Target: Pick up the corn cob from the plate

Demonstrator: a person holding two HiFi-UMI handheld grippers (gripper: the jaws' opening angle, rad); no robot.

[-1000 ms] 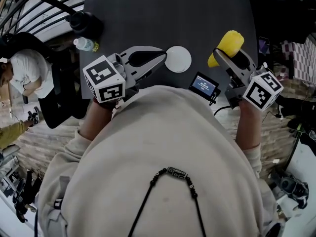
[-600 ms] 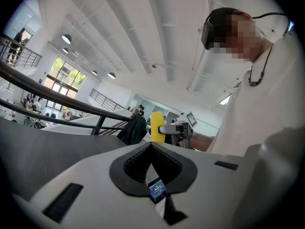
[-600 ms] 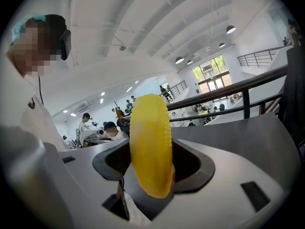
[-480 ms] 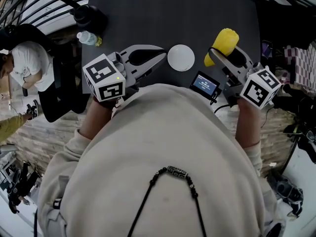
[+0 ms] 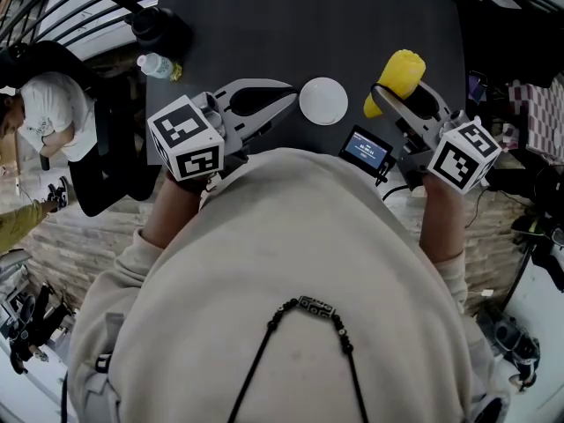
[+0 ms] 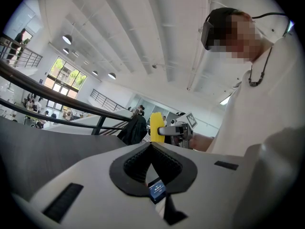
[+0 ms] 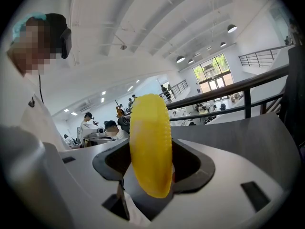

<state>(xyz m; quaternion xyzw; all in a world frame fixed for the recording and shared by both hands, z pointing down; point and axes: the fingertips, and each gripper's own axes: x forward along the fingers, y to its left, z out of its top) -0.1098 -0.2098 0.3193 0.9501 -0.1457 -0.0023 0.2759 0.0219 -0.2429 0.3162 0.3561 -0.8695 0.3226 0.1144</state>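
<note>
Barely anything has shifted in the last second; the right gripper (image 7: 151,149) clamps the corn cob (image 7: 148,128) mid-length, clear of the white plate (image 5: 323,101); the left gripper (image 6: 151,144) is closed and empty; keep the squeeze steady and the lift slow.

The corn cob (image 5: 401,76) is bright yellow with fine rows of kernels. It stands roughly upright, clamped at its middle by the right gripper (image 5: 404,93), above the right side of the dark worktop (image 5: 291,25). The small, round white plate (image 5: 322,101) lies flat to its left, apart from it.
</note>
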